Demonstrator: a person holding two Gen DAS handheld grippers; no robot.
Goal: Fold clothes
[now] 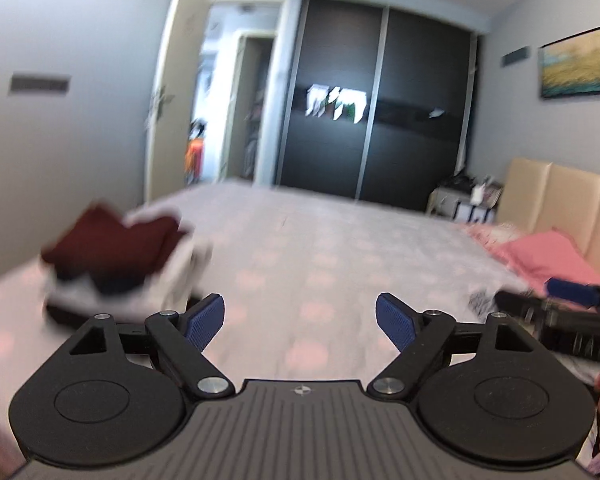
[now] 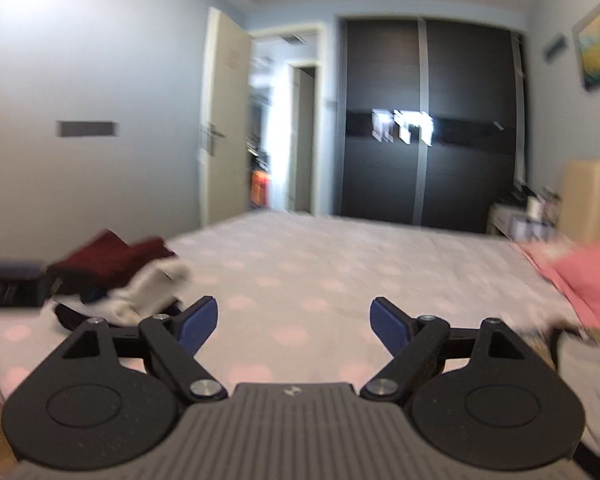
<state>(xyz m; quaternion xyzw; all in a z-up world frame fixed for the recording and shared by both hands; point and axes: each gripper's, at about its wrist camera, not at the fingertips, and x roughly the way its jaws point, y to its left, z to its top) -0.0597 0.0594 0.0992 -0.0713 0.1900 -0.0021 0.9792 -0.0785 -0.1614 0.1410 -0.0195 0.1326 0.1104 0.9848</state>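
Both grippers point slightly downward across the bed (image 1: 324,248); left gripper (image 1: 300,318) has its jaws spread wide with nothing between them, blue ribbed pads (image 1: 204,320) bare; right gripper (image 2: 294,320) likewise stands wide apart and empty, and shows again at the right edge of the left wrist view, blurred. Clothes (image 1: 120,256) lie in a loose heap on the bed's left side, ahead of and left of the left jaw: dark red fabric on top, white and navy beneath; bedsheet pale with soft pink dots; pink pillow (image 1: 548,260) by a tan padded headboard (image 1: 560,196).
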